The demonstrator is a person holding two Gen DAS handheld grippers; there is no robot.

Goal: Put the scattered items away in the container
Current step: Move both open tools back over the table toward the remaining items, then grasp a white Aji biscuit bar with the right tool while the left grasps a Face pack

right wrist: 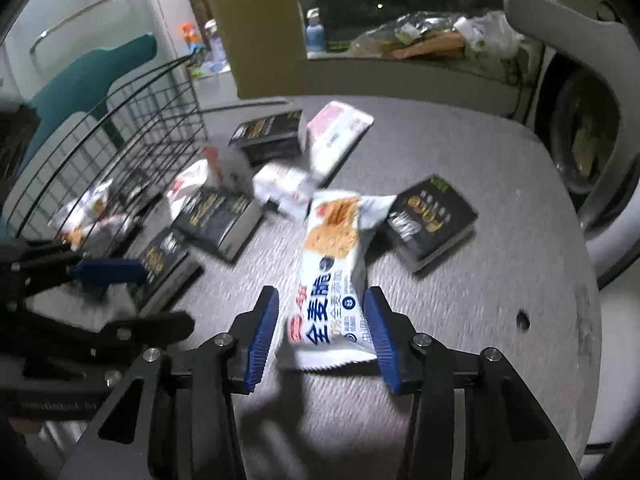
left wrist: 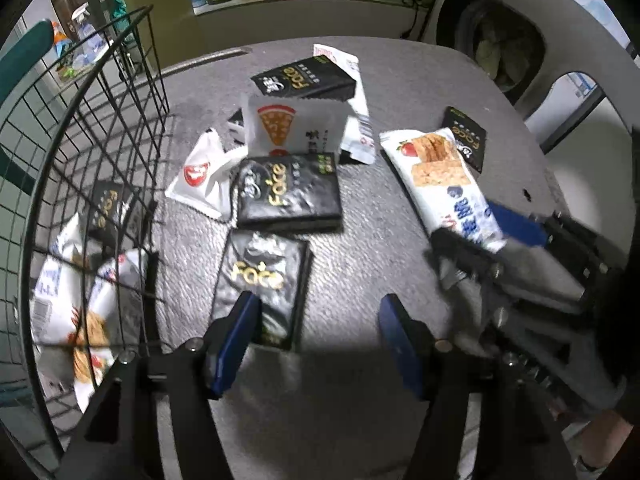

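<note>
**Snacks and black packs beside the wire basket**

We saw a black wire basket standing at the left edge of the grey counter. Inside it lay white cracker packs and one black pack. On the counter, more black packs lay scattered, with white snack bags among them. Our left gripper had its fingers apart, holding nothing, and the nearest black pack lay just beside its left finger. Our right gripper had its fingers apart around the near end of a long white cracker pack. We could not tell if they touched it.
</note>
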